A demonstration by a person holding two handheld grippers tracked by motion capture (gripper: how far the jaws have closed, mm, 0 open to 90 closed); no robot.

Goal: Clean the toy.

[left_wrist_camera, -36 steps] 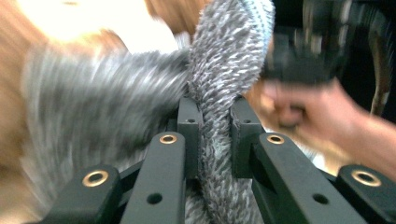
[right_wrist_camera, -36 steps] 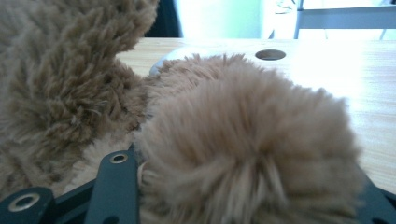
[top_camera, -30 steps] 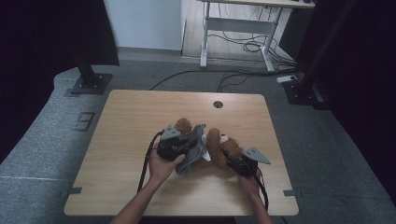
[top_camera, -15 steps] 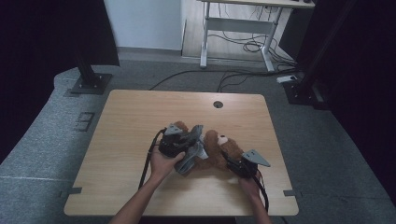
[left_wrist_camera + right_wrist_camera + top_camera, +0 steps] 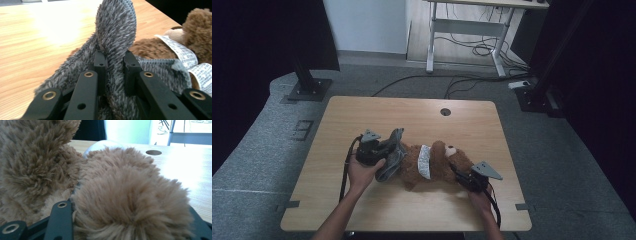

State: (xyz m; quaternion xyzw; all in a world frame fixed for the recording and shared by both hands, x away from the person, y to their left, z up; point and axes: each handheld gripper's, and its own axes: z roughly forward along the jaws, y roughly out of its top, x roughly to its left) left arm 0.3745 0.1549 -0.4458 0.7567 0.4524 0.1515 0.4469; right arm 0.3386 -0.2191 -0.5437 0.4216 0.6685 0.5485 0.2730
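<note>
Your left gripper [image 5: 113, 63] is squeezing the gray cloth [image 5: 116, 30]. Your right gripper [image 5: 463, 177] is clamping the teddy bear [image 5: 432, 165] at four o'clock, fur hiding its tips.

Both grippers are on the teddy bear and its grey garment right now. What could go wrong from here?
The left gripper pinches just a thin fold of the grey fuzzy garment; a hard pull could slip it free or stretch it. The right gripper grips only plush on the teddy bear, so the bear may slide or twist. The white printed ribbon could snag the garment.
</note>
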